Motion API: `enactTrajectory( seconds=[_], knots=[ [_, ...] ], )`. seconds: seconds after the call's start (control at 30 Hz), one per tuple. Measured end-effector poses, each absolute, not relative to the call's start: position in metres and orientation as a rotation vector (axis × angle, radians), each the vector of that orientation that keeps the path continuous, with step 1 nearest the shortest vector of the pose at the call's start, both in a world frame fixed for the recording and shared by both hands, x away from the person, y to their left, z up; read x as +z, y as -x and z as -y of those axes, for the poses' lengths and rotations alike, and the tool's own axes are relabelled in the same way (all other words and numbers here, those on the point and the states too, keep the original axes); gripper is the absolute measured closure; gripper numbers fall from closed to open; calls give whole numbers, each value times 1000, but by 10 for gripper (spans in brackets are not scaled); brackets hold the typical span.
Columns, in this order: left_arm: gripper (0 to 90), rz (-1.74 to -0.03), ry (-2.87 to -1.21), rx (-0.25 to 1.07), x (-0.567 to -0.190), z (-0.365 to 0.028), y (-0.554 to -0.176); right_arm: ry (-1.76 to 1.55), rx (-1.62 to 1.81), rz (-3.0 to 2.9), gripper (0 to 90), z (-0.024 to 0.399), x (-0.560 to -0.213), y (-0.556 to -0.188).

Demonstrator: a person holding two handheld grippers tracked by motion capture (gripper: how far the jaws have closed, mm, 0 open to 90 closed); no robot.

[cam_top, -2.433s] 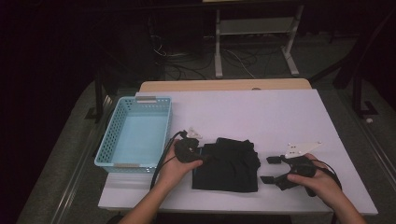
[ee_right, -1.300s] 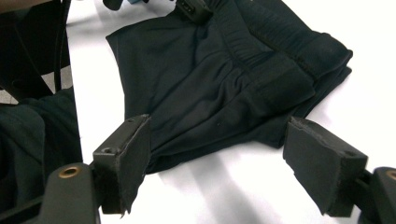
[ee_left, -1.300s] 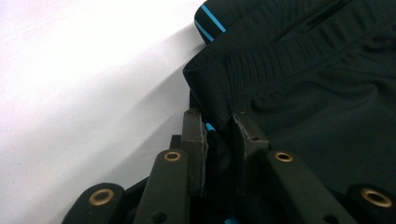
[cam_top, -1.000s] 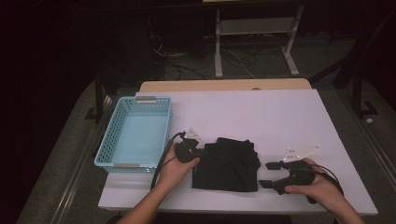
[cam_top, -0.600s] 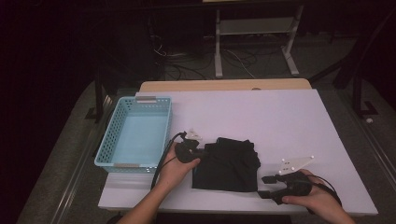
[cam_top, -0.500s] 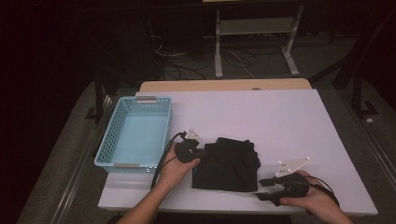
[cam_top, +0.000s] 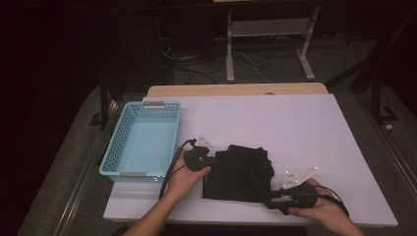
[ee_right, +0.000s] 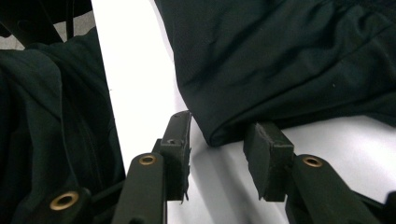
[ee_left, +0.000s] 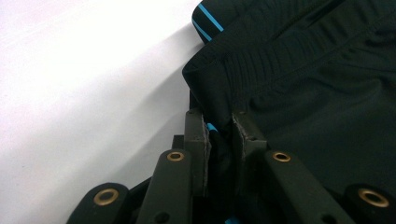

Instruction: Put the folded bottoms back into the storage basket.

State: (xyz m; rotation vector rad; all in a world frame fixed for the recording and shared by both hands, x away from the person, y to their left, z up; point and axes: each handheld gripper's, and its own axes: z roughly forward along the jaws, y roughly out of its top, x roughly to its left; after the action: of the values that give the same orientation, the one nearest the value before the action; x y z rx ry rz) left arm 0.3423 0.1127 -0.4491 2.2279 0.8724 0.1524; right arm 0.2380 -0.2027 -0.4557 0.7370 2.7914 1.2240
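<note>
The folded black garment, dark knit with a ribbed band and thin blue stripes at one edge, lies on the white bench near its front, just right of the blue basket. The left gripper has its fingers clamped on the garment's left edge, probably to anchor it. The right gripper sits at the near right corner, its fingers have just been closing, apart on either side of the fold and seemingly not pressing it yet.

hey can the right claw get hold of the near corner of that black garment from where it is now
Probably yes. The right claw has been closing and its jaws already straddle the corner of the black garment, pads not yet pressing. Nothing lies between them, and the left claw pins the opposite edge.
</note>
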Motion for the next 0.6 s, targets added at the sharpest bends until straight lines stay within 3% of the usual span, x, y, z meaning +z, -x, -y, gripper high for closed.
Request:
enactTrajectory(
  seconds=[0.6],
  knots=[
    [784,-876,-2230,152,-449,-113,-342,-697,1169,-2748,766,191,-455,-238]
  ],
)
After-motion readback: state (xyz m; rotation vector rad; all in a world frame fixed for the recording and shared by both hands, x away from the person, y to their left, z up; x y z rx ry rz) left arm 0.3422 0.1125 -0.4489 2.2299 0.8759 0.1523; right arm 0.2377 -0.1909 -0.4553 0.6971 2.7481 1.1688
